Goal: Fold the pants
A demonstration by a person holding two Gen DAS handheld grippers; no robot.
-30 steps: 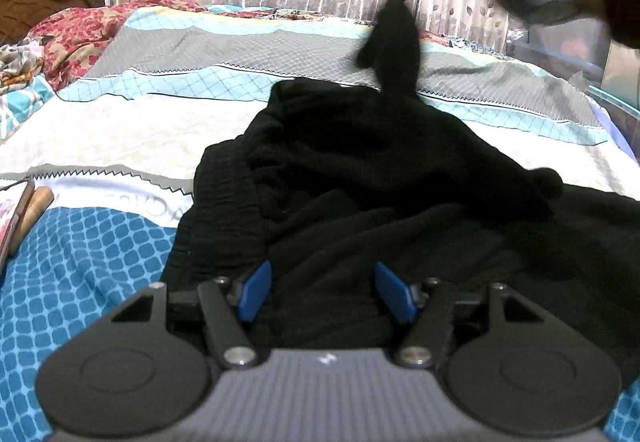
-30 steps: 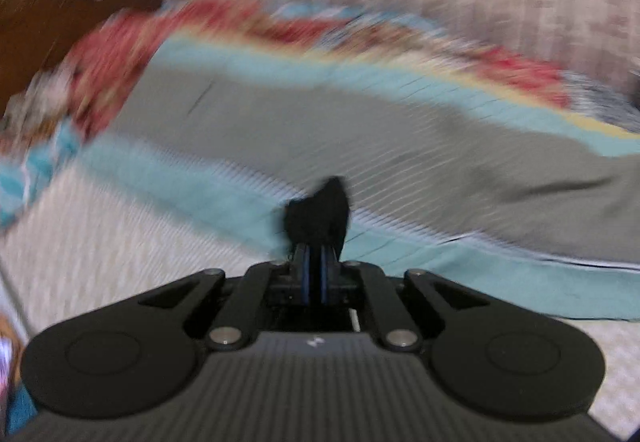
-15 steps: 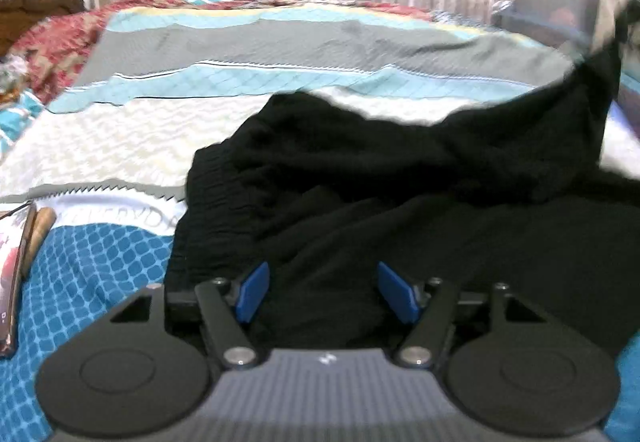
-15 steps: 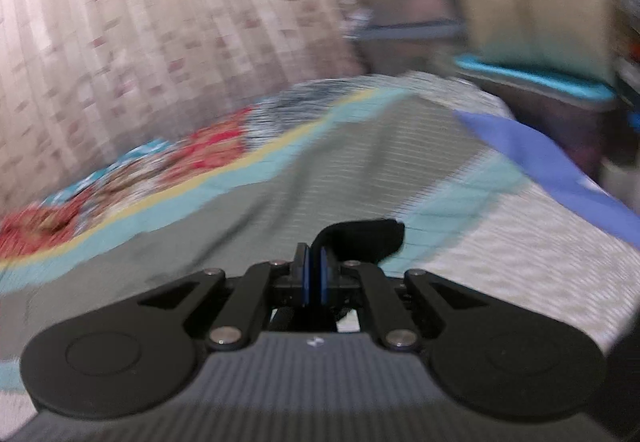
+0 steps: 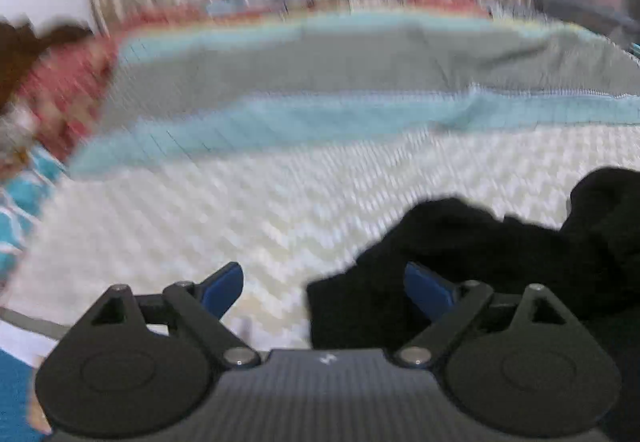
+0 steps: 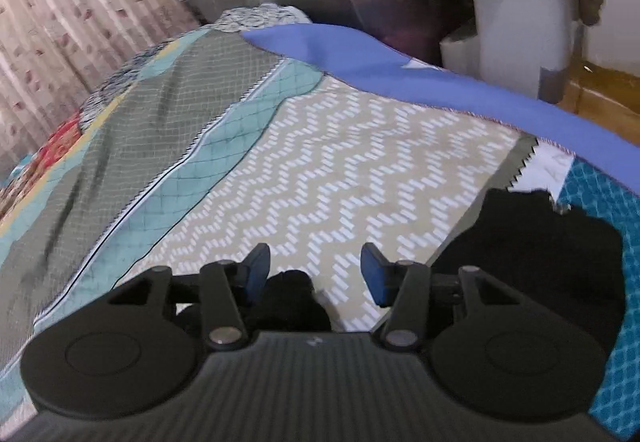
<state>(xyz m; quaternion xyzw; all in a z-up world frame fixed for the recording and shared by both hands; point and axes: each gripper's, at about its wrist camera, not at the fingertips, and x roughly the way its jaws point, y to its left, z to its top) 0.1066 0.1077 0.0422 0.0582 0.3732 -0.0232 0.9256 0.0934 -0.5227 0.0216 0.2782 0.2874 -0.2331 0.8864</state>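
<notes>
Patterned bedspread (image 6: 320, 170) fills both views; black pants (image 5: 500, 262) sit lower right, left gripper (image 5: 324, 282) and right gripper (image 6: 316, 270) both opening, fabric between jaws unpinched, so the released leg may slump unevenly.

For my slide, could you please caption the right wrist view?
Right gripper opening above black pants on a patterned bedspread.
</notes>
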